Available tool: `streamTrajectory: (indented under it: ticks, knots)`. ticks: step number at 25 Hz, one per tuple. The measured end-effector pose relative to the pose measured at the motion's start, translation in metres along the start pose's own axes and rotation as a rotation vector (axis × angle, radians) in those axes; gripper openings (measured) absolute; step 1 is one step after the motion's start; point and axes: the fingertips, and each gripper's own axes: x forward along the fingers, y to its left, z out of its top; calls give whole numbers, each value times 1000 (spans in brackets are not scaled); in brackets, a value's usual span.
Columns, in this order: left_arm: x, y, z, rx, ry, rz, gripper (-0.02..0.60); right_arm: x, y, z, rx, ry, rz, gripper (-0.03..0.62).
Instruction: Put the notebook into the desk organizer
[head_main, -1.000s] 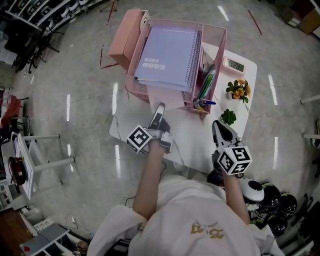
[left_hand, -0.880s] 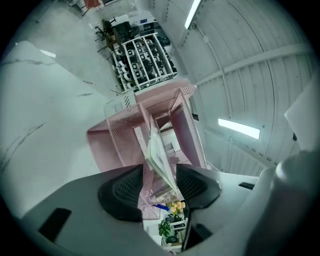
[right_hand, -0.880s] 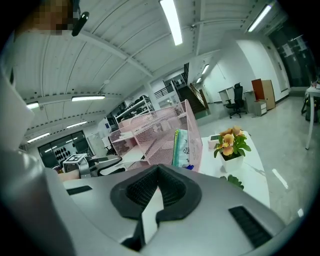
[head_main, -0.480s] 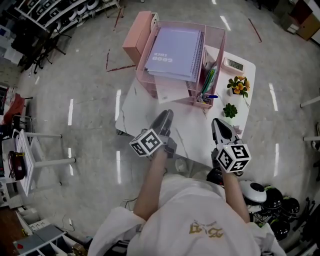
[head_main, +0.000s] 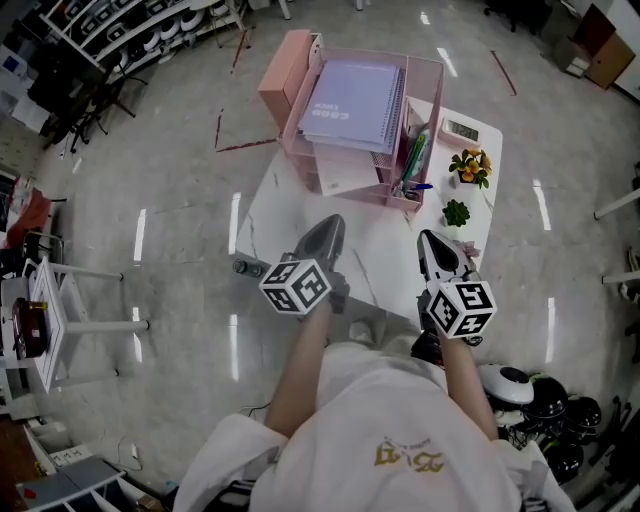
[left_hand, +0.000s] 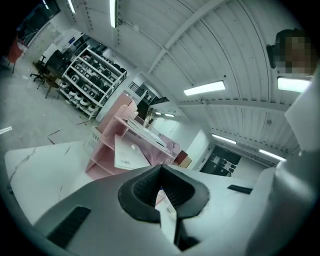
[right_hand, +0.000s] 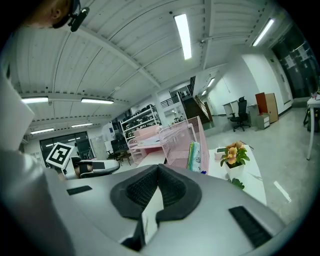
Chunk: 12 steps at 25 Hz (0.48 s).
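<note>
Notebook (head_main: 355, 98) lies in the pink desk organizer's (head_main: 429, 82) top tray.
Left tool (head_main: 329, 226) and right tool (head_main: 433, 242) hover over the table (head_main: 388, 262), both pressed together, empty.

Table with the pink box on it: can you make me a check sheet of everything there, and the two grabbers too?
Surface: white marbled table, bare in front of the grippers.
Job's things: lilac spiral notebook lies flat on the top tier of the pink mesh desk organizer.
Clutter: white sheets on a lower tier; pens in the side compartment; small white clock; orange potted flowers; small green plant.
Grippers: left gripper and right gripper both shut and empty, above the table's near part.
Cables: nothing seen.
Surroundings: glossy grey floor; storage racks at the far left.
</note>
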Motion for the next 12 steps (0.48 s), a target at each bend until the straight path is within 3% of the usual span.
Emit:
streamTrajectory:
  ticks: [12]
  knots:
    - [-3,-17,3,29,4,-33,18,-18,-3,9,-5,-30,-32,12]
